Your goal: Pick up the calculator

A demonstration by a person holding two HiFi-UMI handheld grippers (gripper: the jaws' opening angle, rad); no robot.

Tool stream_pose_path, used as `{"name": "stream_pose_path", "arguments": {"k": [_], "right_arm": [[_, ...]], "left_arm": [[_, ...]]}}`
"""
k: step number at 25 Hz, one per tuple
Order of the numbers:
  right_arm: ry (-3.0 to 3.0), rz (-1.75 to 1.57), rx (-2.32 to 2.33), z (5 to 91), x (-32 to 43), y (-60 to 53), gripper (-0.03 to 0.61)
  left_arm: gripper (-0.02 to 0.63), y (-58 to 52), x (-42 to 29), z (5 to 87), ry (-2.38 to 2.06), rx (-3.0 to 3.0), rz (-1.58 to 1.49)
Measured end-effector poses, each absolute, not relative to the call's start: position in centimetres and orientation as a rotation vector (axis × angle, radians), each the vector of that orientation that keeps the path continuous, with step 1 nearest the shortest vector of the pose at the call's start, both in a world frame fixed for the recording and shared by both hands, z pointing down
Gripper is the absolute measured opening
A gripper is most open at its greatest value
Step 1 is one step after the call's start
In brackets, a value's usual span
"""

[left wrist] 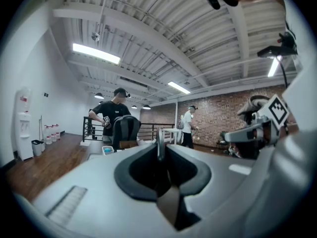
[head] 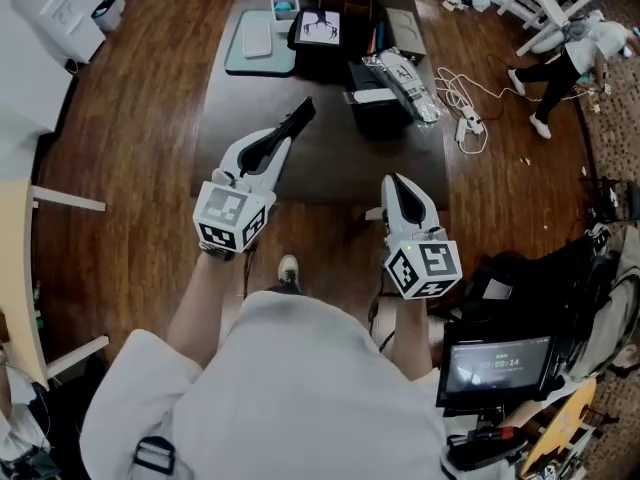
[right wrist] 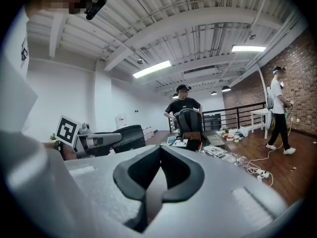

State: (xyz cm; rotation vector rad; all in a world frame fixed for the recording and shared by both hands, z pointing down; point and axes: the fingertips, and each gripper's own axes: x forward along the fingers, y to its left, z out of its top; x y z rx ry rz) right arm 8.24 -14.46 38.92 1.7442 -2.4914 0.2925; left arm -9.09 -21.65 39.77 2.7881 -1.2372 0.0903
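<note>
- One dark table (head: pixel 330 168).
- Two grippers over the table's near edge: the left gripper (head: pixel 303 111) and the right gripper (head: pixel 392 181).
- Two marker cubes just off the table's near edge: one left cube (head: pixel 232 218) and one right cube (head: pixel 423 266).
- One pale tray (head: pixel 240 63) on the table's far left corner, with one white flat slab (head: pixel 258 38) on it.
- One blue-topped tub (head: pixel 285 6) at the table's far end.
- One silvery packet (head: pixel 403 80) on the table's right side.
- Two standing people: one person in black (right wrist: pixel 183 105) at the table's far end, and one person in white (right wrist: pixel 277 108) to the table's right.
- One power strip (head: pixel 472 123) on the floor right of the table.
- One water dispenser (head: pixel 50 13) well left of the table.
</note>
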Motion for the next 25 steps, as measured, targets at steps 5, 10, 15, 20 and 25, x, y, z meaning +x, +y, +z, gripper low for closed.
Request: {"name": "stream_pose_path", "arguments": {"k": [5,10,15,20,25], "right_arm": [[-2.56,0.253,1.734,37.3,8.5,-11.1,0.002],[-2.589,0.236,1.727,37.2,9.9,-5.0,0.002],[-2.588,0.235,1.735,37.9,12.9,0.9,0.002],[-2.586,0.228,1.716,38.2,14.6,5.8,0.002],[-2.616,0.183,1.682,37.1,14.6,8.6,0.002]], "left_arm": [[0.06,-17.7,-8.6,38.8,-1.234,2.766,0.043],[0.06,-11.7,-7.4,39.4,-1.255,2.765,0.066],[0.06,-5.3,-5.1,40.3,-1.262,2.755,0.061],[0.06,0.9,-3.4,40.6,-1.273,2.721,0.077],[0.06,4.9,-2.8,40.2,-1.294,2.706,0.084]]}}
